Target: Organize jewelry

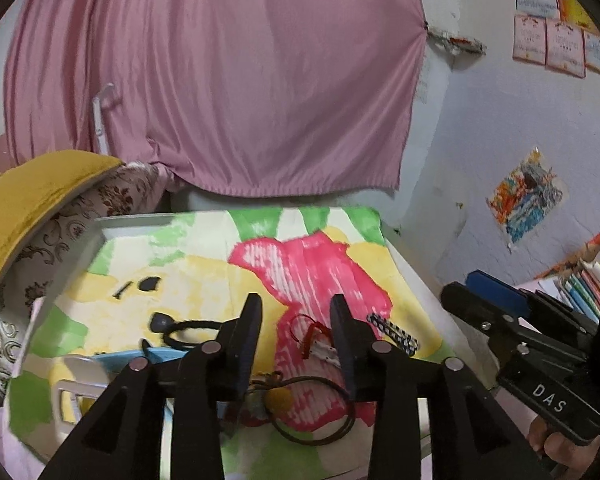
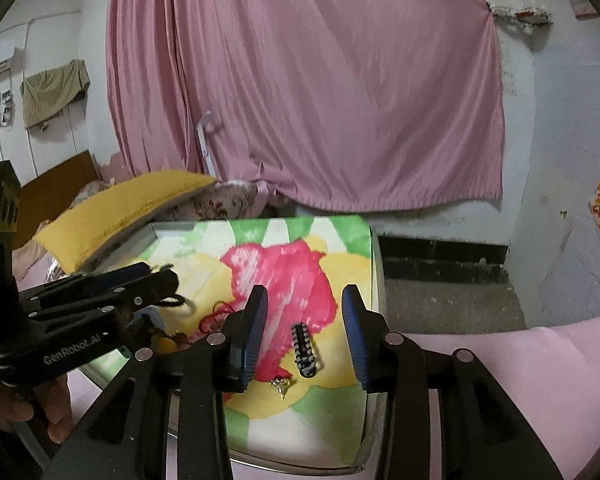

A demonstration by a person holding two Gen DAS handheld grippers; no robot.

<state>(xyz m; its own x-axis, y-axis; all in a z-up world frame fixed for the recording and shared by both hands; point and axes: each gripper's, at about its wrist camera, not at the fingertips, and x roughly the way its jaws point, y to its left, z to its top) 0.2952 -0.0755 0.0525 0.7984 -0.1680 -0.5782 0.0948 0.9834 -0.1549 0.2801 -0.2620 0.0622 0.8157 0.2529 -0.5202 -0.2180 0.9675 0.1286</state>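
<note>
The right tool [image 2: 305,300] hangs above the bench [image 2: 374,280], its blue-padded jaws apart with nothing gripped. Between them, down on the painted cloth [image 2: 284,272], lies a black-and-white beaded clip [image 2: 305,350], and just below it a small gold charm [image 2: 283,385]. A red cord [image 2: 214,314] lies to the left on the cloth. The left tool [image 2: 156,280] reaches in from the left, held by a hand [image 2: 24,412]; its jaws cannot be made out. Behind the bench hang a pink curtain [image 2: 320,100] and a yellow cushion [image 2: 128,204]
</note>
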